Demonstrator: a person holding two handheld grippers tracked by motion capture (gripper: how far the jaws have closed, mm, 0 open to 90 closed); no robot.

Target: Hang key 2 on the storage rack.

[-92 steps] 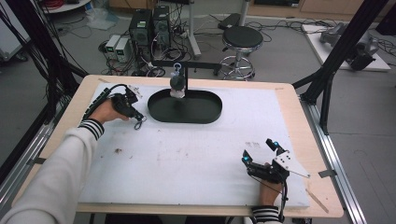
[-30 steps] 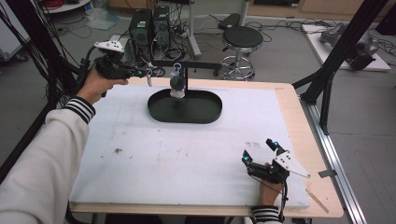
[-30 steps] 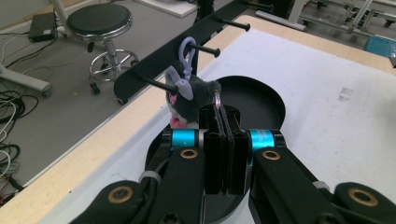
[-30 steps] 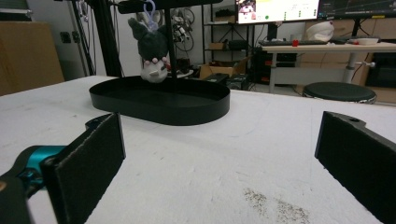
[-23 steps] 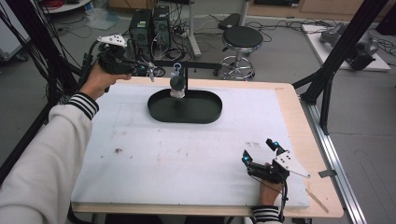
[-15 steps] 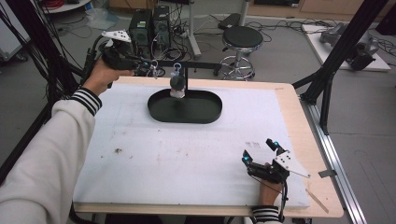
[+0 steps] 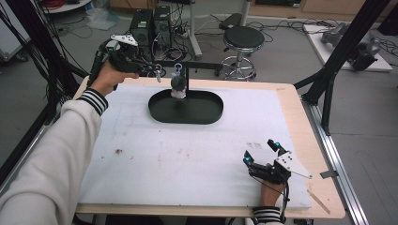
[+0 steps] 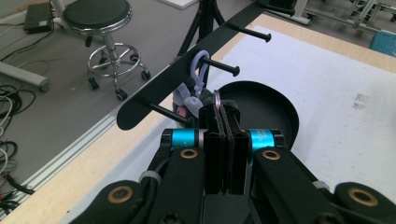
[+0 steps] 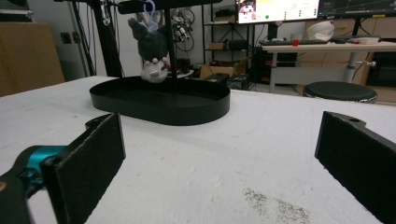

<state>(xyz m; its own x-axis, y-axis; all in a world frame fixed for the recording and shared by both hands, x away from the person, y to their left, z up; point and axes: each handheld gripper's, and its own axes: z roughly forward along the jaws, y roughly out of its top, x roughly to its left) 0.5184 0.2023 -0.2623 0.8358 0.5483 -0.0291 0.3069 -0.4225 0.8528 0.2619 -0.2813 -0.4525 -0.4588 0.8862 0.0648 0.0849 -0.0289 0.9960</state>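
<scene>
The right gripper point(image 7: 261, 152) rests on the white mat point(image 7: 187, 154) at the near edge, its jaws wide apart with nothing between them. Farther away, the left gripper point(image 8: 219, 105) is closed on a small metal ring point(image 8: 217, 96), near the rack's pegs point(image 8: 219, 66), above the black tray point(image 7: 211, 112), where a plush keychain point(image 7: 178, 86) hangs.

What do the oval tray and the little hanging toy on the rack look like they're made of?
The oval tray looks like thin metal or hard plastic with a matte black finish: crisp thin rim, even dull sheen. Which one is hard to tell. The hanging toy looks like soft plush, dark grey and white, with a fuzzy surface. Its clip looks like glossy pale purple plastic.
</scene>
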